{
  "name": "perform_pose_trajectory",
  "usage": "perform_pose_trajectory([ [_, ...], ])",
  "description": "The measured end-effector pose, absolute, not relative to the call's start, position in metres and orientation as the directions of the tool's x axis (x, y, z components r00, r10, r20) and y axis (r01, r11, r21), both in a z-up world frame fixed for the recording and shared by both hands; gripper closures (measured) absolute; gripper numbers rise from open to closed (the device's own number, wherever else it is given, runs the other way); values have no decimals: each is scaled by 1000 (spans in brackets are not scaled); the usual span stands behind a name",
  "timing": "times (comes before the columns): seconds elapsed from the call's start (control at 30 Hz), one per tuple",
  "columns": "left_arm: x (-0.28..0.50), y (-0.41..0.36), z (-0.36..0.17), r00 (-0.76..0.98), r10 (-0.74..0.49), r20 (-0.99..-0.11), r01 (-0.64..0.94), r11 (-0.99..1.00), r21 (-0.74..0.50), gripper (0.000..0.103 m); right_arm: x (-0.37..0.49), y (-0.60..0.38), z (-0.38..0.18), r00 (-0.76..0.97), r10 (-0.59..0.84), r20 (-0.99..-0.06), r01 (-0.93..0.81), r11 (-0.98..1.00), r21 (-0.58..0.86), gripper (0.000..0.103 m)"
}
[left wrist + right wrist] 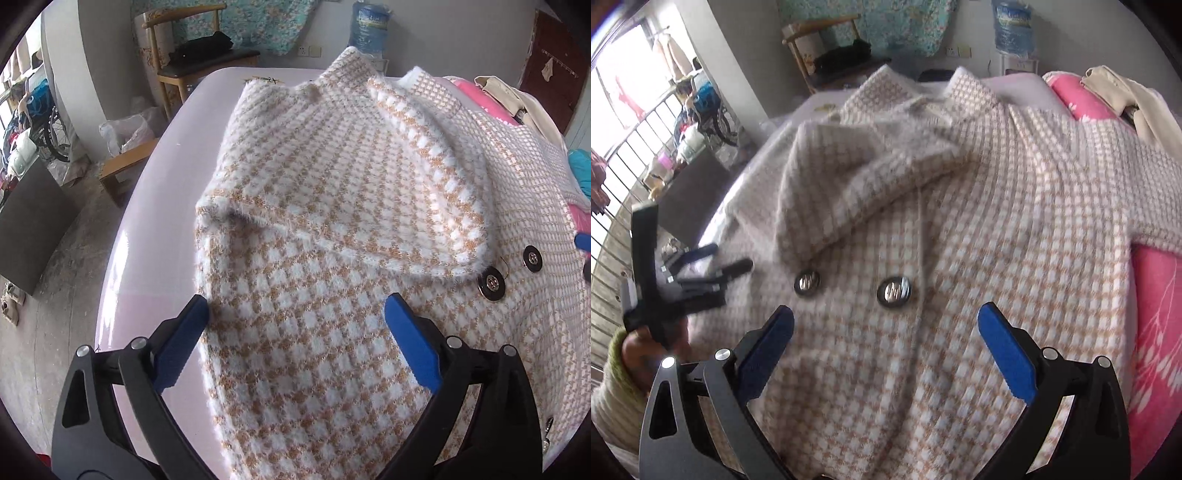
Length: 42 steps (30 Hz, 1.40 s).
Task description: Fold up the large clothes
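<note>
So the big fuzzy coat [332,229] in a tan-and-white houndstooth knit is spread front-side up across a pale pink bed [155,229], collar end pointing at the far wall. Its wide lapels are folded open, and two round black buttons with shiny centres [491,283] sit just below the lapel edge.

The left gripper [295,314], black frame with blue pads, is spread wide and grasping nothing. Its left pad [184,332] sits right at the coat's side edge where knit meets the bedsheet, the other one [410,332] is over the coat front (can't tell if either actually touches the fabric).

The right gripper [886,325] is likewise wide apart and empty, hovering over the coat just below the two buttons. This view is a bit motion-blurred. It also catches the left tool off at the coat's left edge, held in a hand [646,347] with a cream knit cuff.

Right of the coat there's a bright pink quilt with a white leaf print [1156,325], and one sleeve drapes onto it. A cream-coloured garment [1126,96] is piled at the far right. Behind the bed: a wooden chair [192,62] with something black on the seat, and a blue water jug [369,29].
</note>
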<state>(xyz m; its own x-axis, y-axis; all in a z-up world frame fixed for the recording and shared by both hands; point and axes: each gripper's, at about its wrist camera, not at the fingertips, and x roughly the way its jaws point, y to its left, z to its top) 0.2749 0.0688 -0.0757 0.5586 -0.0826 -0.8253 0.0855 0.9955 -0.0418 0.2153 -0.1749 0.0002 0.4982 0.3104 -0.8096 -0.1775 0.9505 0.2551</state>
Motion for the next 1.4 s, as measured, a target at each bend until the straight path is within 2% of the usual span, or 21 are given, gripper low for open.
perform_pose_trajectory([
  [0.17,276,72,-76,568,-98,-817,77,995,-66,8,290,-207,3,465,464,-754,-113,876,469,6],
  [0.33,276,72,-76,567,-99,-818,76,995,-68,8,359,-229,-41,370,542,-754,65,795,603,25],
  [0.4,276,75,-75,564,-109,-818,80,994,-77,8,375,-231,-55,347,561,-751,121,768,629,33],
  [0.47,276,79,-73,560,-143,-816,91,990,-110,8,385,-230,-63,337,562,-755,150,760,632,37],
  [0.53,274,89,-65,572,-206,-794,95,978,-186,8,392,-228,-59,346,538,-768,148,778,611,48],
  [0.57,273,95,-61,590,-225,-775,91,973,-213,8,394,-226,-57,345,534,-772,147,781,607,58],
  [0.63,271,103,-51,634,-216,-743,72,973,-221,8,399,-224,-54,341,510,-790,150,800,581,68],
  [0.7,275,110,-47,647,-194,-738,46,975,-217,8,400,-218,-49,343,487,-803,125,823,553,84],
  [0.73,277,113,-46,648,-186,-739,29,975,-219,8,405,-217,-46,348,479,-806,111,832,543,87],
  [0.8,282,118,-46,649,-178,-740,6,974,-228,11,411,-212,-34,372,465,-803,77,847,526,89],
  [0.9,286,123,-47,639,-185,-747,-15,968,-252,30,410,-207,8,448,500,-741,1,829,560,90],
  [0.97,285,125,-47,635,-192,-748,-20,964,-264,35,397,-213,44,521,507,-687,-47,820,570,90],
  [1.07,283,125,-48,632,-190,-751,-18,966,-259,41,370,-238,86,639,449,-624,-58,838,543,90],
  [1.13,285,122,-51,616,-162,-771,-27,974,-226,48,352,-259,94,689,373,-621,-14,864,503,90],
  [1.2,289,121,-56,594,-127,-795,-41,981,-188,54,337,-276,82,687,307,-658,42,888,457,89],
  [1.27,294,120,-61,572,-104,-814,-57,985,-166,61,334,-286,47,595,296,-748,106,893,437,87],
  [1.33,300,120,-63,556,-96,-826,-59,986,-155,63,332,-295,5,459,323,-827,141,893,427,86],
  [1.4,309,113,-65,531,-61,-845,-41,994,-97,63,328,-301,-16,386,288,-876,170,911,375,83],
])
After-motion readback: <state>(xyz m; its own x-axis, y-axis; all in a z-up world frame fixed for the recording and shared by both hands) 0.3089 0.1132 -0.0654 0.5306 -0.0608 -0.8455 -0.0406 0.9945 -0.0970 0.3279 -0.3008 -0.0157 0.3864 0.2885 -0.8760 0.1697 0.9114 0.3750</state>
